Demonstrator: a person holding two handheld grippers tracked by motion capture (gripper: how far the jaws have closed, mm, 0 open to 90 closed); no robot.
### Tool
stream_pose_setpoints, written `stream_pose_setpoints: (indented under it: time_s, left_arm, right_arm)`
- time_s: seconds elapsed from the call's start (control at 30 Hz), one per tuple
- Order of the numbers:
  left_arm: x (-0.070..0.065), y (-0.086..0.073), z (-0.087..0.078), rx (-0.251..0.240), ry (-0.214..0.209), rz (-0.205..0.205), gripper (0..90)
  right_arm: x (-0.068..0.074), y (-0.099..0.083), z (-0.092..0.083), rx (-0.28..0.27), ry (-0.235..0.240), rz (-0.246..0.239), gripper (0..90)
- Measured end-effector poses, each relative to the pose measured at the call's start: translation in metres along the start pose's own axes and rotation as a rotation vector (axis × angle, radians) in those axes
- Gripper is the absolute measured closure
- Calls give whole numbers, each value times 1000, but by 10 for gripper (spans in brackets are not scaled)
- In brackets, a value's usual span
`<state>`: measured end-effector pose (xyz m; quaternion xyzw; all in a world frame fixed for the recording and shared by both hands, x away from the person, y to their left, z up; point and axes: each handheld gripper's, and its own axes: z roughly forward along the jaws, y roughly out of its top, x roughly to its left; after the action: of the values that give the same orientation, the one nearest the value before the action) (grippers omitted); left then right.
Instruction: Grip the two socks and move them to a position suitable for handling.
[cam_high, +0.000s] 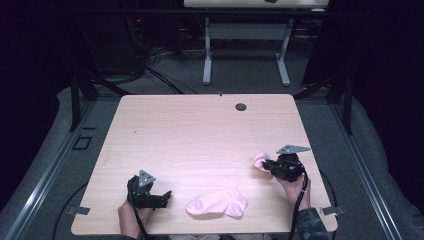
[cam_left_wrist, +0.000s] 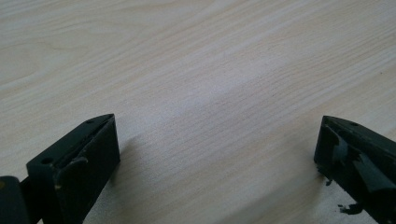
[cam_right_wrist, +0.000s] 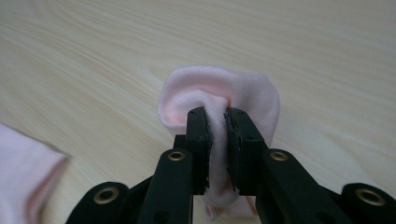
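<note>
One pink sock lies flat near the table's front edge, between the two hands; its edge shows at the left of the right gripper view. A second pink sock is bunched up at the right, and my right gripper is shut on a fold of it, low over the table. My left gripper rests at the front left, open wide, with bare wood between its jaws. It points toward the flat sock, a short way off.
The light wooden table has a round cable hole near its far edge. Metal rails run along the floor on both sides. Another table's legs stand beyond.
</note>
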<state>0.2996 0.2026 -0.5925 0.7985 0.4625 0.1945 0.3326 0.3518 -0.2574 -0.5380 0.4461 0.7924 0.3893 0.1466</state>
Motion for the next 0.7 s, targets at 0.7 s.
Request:
stream_pose_setpoints:
  time_s: [0.7]
  left_arm:
    - [0,0,0,2,-1,1,1]
  right_arm:
    - [91,23,74,141,211,-225,496]
